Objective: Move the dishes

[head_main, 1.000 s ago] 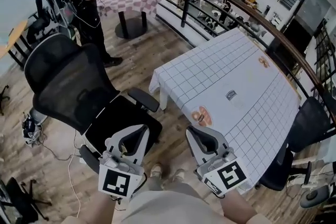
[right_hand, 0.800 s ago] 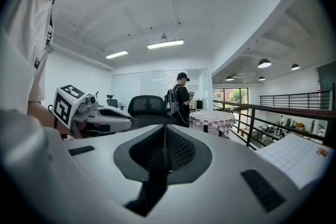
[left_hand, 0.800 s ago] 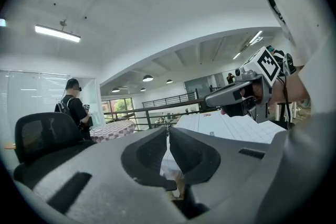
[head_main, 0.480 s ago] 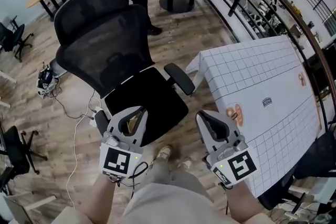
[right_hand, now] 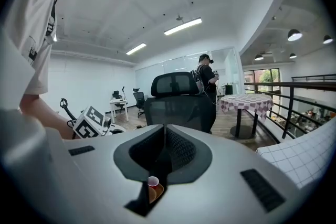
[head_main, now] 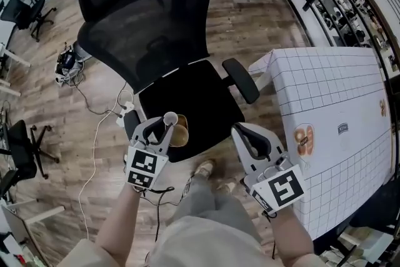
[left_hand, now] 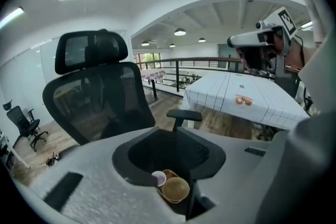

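Currently the dishes [head_main: 180, 132], a tan bowl [left_hand: 175, 189] with a small cup [left_hand: 158, 178] touching it, sit on the chair seat [head_main: 200, 97], off the surface [head_main: 337, 103]. My left tool [head_main: 160, 127] points down at them. Its jaws have just been opening, and the dishes show in the gap, unpressed, so I judge it is lining up a grasp. My right tool [head_main: 244, 133] is closed on nothing. The dishes' mouths appear to face up. They are round, so their axis is vertical.
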The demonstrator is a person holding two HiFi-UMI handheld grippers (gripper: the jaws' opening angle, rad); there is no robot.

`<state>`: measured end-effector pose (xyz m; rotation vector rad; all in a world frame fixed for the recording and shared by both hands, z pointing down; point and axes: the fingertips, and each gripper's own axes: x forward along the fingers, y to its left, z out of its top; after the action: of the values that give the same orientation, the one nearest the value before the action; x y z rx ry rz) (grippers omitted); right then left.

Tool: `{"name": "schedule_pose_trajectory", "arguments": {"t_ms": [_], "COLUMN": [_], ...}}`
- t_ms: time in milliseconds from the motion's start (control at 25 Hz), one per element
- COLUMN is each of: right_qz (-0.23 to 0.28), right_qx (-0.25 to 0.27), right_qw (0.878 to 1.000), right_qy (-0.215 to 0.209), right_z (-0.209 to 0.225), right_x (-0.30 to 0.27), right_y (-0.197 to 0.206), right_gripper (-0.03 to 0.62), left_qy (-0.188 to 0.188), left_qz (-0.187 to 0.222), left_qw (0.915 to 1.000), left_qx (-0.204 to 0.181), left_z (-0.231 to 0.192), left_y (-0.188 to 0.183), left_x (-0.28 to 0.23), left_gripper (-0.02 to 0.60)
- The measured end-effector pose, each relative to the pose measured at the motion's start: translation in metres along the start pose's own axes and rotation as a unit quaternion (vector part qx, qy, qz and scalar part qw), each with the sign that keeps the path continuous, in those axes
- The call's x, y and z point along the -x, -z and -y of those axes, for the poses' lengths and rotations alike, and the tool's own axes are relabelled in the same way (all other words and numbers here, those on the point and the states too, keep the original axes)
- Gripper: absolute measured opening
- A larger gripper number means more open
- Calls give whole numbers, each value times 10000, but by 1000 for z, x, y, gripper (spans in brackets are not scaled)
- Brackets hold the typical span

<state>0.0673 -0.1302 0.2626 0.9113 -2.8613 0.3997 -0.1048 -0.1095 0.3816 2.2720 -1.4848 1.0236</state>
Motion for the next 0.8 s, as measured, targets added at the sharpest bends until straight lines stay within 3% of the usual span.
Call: {"name": "schedule_pose_trajectory", "arguments": {"t_ms": [80,240,320,520,800], "right_qz": [-87,-247,-338,-538,-707], "right_qx": [-25,-59,-58,-128,-101], "right_qw": [9999,9993,9989,9974,9962], "right_qy": [-94,-259,-330,-468,-498], "right_z": [-2,-5,-5,3,22], "right_x": [-14,-36,-44,-60,-87], "right_y": [16,49,67,104,149], "right_gripper": [26,26,26,26,26], "left_qy": [23,-28,-116,-72,-274], "left_qz": [-295,-730,-1045,-1738,-2367], "left_qw": [9995,9940,9899,9805,9708], "left_qx": [107,819,947,913,260], "left_z": [-1,-3,-4,1,-8], "left_y": [33,96,128,192,263], "left_x": [-16,-47,-65,-107,-160], "left_gripper": [115,126,127,130,130]}}
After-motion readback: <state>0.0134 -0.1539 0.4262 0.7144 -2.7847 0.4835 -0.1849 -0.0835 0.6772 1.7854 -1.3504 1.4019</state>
